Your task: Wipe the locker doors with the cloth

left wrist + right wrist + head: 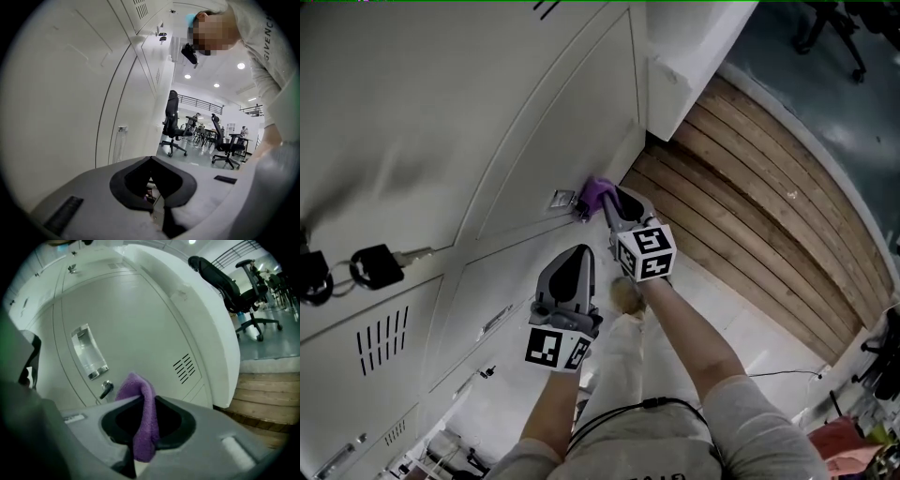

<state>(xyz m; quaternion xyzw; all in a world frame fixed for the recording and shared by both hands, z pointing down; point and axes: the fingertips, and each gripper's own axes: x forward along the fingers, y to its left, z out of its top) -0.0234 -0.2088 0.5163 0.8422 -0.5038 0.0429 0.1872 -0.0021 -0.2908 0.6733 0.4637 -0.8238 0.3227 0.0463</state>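
Note:
A purple cloth [594, 194] is clamped in my right gripper [610, 197], which is shut on it. In the right gripper view the cloth [142, 401] sticks up from between the jaws, close in front of a pale grey locker door [140, 319]. It is just beside the door's small latch [106, 390] and label holder [88, 352]. Whether the cloth touches the door is unclear. My left gripper [578, 255] hangs lower and nearer to me, shut and empty, pointing along the lockers [70, 93].
A bunch of black keys [373, 267] hangs from a locker lock at the left. Vent slots [185, 367] mark the door's lower corner. A curved wooden floor strip [759, 197] runs to the right of the lockers. Office chairs [174, 123] stand in the room beyond.

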